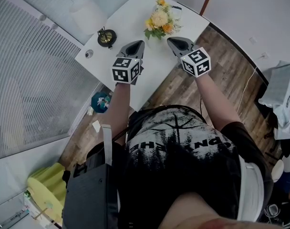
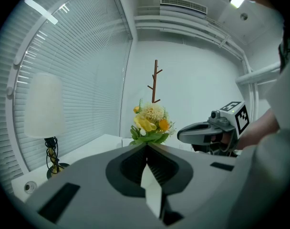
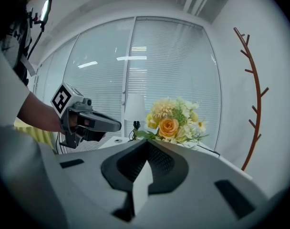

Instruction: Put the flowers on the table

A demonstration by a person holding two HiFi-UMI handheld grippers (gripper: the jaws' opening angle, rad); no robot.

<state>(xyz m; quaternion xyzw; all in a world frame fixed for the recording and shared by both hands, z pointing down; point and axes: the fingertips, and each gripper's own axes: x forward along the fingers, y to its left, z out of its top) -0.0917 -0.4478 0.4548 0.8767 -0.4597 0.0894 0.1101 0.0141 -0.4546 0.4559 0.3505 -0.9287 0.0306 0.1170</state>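
A bunch of yellow, cream and orange flowers [image 1: 159, 21] stands on the white table [image 1: 135, 80] toward its far end; it also shows in the left gripper view as flowers [image 2: 150, 123] and in the right gripper view as flowers [image 3: 173, 124]. My left gripper [image 1: 139, 44] hovers over the table just short of the flowers, its jaws closed together with nothing between them. My right gripper [image 1: 175, 43] sits beside it on the right, also shut and empty. Both point at the flowers without touching them.
A table lamp with a white shade [image 1: 89, 14] and dark round base [image 1: 107, 38] stands at the table's left end, next to a small round object [image 1: 89, 53]. A brown coat stand [image 3: 253, 104] rises behind the table. Window blinds [image 1: 30, 80] line the left side.
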